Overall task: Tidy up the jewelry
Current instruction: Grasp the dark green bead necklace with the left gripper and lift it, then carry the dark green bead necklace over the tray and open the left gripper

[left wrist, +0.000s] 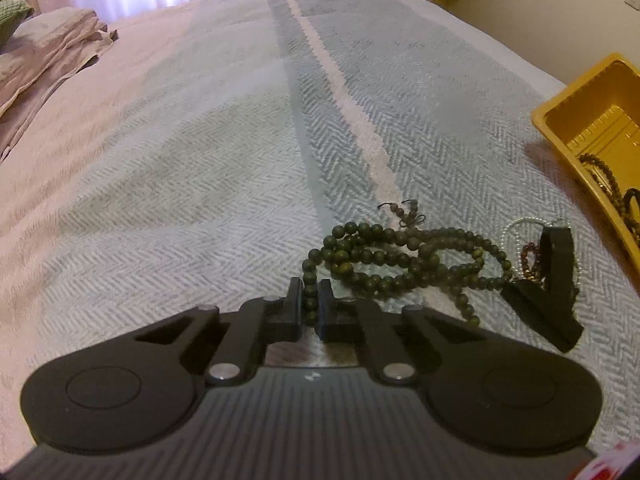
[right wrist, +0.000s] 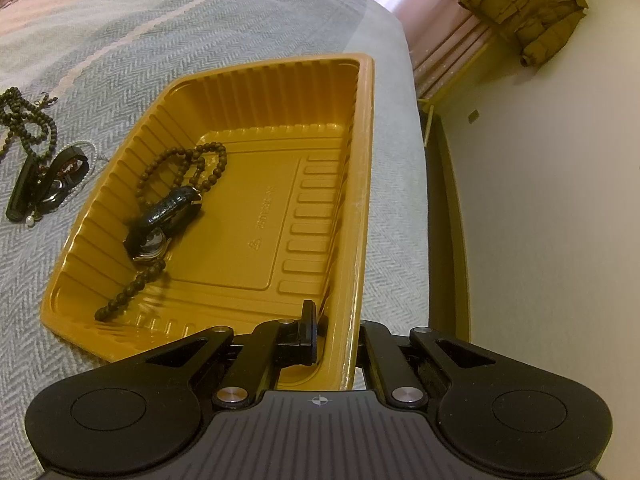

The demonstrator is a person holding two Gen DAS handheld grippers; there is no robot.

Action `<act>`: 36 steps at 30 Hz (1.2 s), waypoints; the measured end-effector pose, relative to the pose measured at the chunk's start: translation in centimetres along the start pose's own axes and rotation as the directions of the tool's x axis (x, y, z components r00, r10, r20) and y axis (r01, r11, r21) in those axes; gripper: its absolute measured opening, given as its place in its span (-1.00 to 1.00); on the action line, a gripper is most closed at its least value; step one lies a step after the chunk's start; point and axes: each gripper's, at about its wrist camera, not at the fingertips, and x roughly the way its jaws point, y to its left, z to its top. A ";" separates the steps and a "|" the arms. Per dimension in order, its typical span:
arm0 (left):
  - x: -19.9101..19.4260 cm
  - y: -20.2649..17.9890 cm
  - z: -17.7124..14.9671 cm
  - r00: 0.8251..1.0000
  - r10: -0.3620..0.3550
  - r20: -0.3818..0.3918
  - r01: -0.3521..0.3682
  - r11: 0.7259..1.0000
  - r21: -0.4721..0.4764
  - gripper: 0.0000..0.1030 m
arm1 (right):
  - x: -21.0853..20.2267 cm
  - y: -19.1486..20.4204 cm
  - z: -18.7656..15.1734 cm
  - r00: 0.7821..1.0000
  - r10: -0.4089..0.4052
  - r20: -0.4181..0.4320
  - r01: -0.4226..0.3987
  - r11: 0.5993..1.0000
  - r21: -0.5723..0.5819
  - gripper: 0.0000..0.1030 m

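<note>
In the left wrist view, a long string of dark green beads [left wrist: 400, 258] lies heaped on the grey herringbone bedspread. My left gripper [left wrist: 311, 292] is shut on one strand at the heap's near left end. Beside the heap lie a black strap [left wrist: 556, 280] and a thin white bead chain [left wrist: 514, 232]. In the right wrist view, my right gripper [right wrist: 332, 314] is shut on the near right wall of the yellow tray [right wrist: 366, 160]. One finger [right wrist: 308, 320] is inside the tray; the other is hidden behind the wall. The tray holds a brown bead string [right wrist: 182, 164] and a black watch [right wrist: 160, 220].
The yellow tray [left wrist: 580, 84] stands at the bed's right side, close to the edge, with the floor beyond. Folded pinkish bedding [left wrist: 52, 52] lies at the far left. A brown padded jacket [right wrist: 528, 4] hangs by the wall. The bedspread [left wrist: 200, 160] stretches away ahead.
</note>
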 end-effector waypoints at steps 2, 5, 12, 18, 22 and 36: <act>-1.0 0.2 0.4 1.000 -0.009 0.009 0.009 1.000 0.010 -0.88 | 0.0 0.0 0.0 1.000 0.000 0.001 0.000 1.000 0.000 -0.92; -3.4 0.4 1.7 0.998 -0.016 0.062 0.014 0.999 0.030 -0.88 | 0.1 0.0 -0.1 1.000 0.000 0.002 0.000 1.000 0.002 -0.92; -10.3 -1.0 7.0 0.978 -0.046 0.204 0.015 0.989 0.150 -0.88 | 0.0 0.0 -0.1 1.000 -0.001 0.005 0.001 1.000 0.001 -0.92; -14.8 -2.8 11.0 0.953 -0.076 0.294 0.008 0.974 0.225 -0.88 | -0.1 0.0 -0.1 1.000 -0.001 0.008 0.001 1.000 0.003 -0.92; -17.1 -4.0 13.4 0.934 -0.097 0.343 0.007 0.967 0.254 -0.88 | -0.2 0.0 0.0 1.000 -0.005 0.016 0.005 1.000 -0.001 -0.92; -23.9 -8.4 20.5 0.869 -0.154 0.469 -0.003 0.948 0.317 -0.88 | -0.5 0.0 0.0 1.000 -0.007 0.029 0.007 1.000 -0.008 -0.92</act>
